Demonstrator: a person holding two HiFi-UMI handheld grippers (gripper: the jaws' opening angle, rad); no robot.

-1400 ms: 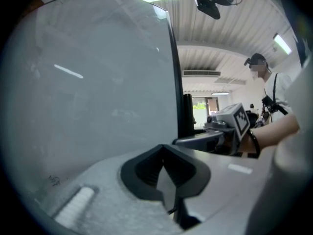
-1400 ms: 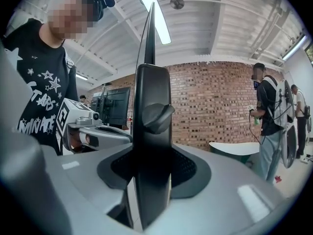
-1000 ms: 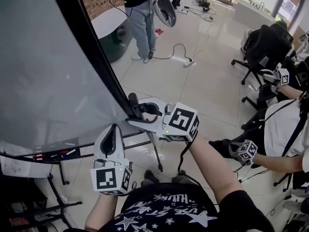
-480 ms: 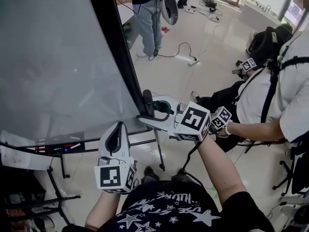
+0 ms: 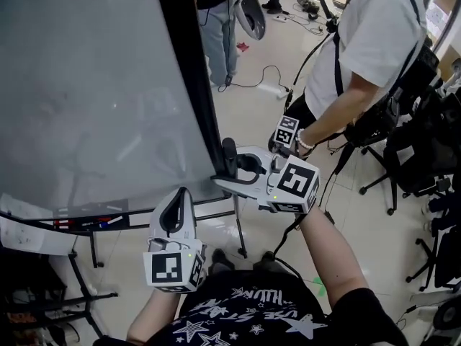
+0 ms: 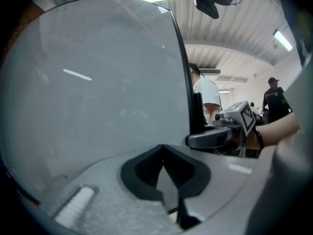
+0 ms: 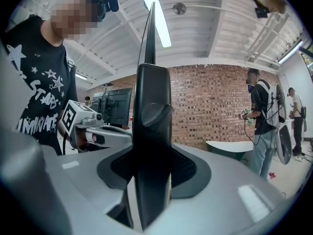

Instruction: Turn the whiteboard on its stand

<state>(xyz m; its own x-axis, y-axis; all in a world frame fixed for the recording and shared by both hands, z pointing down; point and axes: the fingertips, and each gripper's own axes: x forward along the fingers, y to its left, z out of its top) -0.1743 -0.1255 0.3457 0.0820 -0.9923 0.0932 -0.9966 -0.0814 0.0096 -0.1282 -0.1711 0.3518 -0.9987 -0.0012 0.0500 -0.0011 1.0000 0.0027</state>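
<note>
- The whiteboard (image 5: 94,99) fills the left side, on its stand (image 5: 236,229).
- The right gripper (image 5: 225,166) sits at the board's right edge, with that edge between its jaws.
- The left gripper (image 5: 175,206) lies before the board's lower edge, left of the right gripper.
- A person (image 5: 374,42) stands behind, to the right.

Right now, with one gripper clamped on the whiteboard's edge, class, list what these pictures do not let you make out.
The whiteboard: top and left edges cut off by the head view's border.
Where the stand joins the board: hidden behind the board, head view.
Whether the left gripper touches the board: its tips overlap the lower edge in the head view; undecidable.
Small items on the tray: too small to identify, head view.
</note>
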